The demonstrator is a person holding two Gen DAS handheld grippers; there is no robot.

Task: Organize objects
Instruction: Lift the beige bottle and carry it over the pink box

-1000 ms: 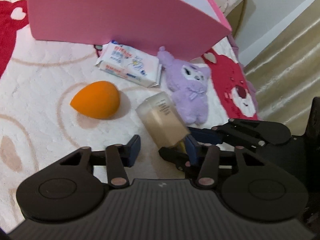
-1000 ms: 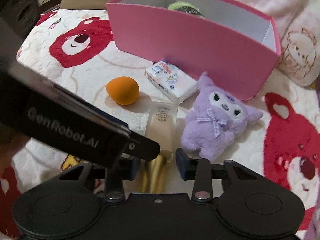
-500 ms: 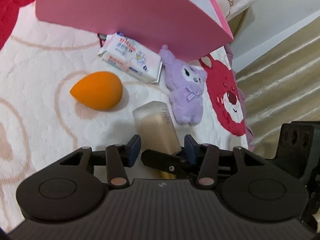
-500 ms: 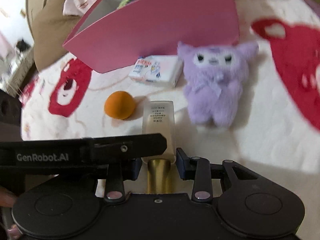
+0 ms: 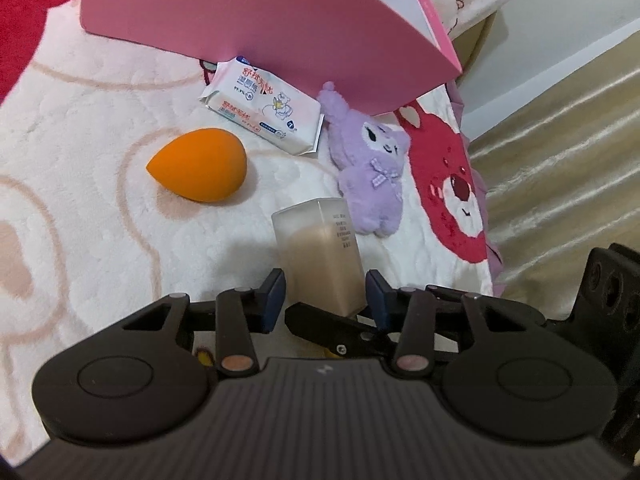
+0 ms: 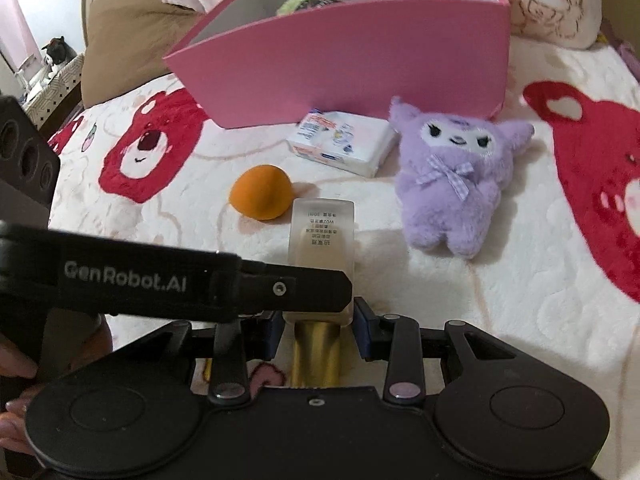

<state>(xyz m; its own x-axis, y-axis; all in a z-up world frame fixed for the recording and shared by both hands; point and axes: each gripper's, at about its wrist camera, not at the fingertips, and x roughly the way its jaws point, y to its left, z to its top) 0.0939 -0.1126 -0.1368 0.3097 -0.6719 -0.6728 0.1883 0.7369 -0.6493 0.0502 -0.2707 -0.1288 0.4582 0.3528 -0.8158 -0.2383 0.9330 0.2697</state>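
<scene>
A frosted foundation bottle (image 5: 320, 256) (image 6: 322, 244) with a gold cap (image 6: 316, 354) is off the blanket. My right gripper (image 6: 318, 322) is shut on the bottle at the join of its body and cap. My left gripper (image 5: 326, 292) is open, its fingers on either side of the bottle's body, with small gaps. An orange sponge (image 5: 198, 170) (image 6: 260, 192), a tissue pack (image 5: 262, 110) (image 6: 342, 142) and a purple plush (image 5: 370, 168) (image 6: 452, 176) lie on the blanket before a pink box (image 5: 248, 20) (image 6: 352, 64).
The blanket (image 5: 72, 160) is white with red bear prints. The bed edge (image 5: 486, 216) drops to a wooden floor on the right in the left wrist view. Something green lies inside the box (image 6: 304, 2). Pillows (image 6: 548, 4) lie behind the box.
The right gripper has closed on the bottle and lifted it. The left gripper has moved so its open fingers now straddle the bottle.
</scene>
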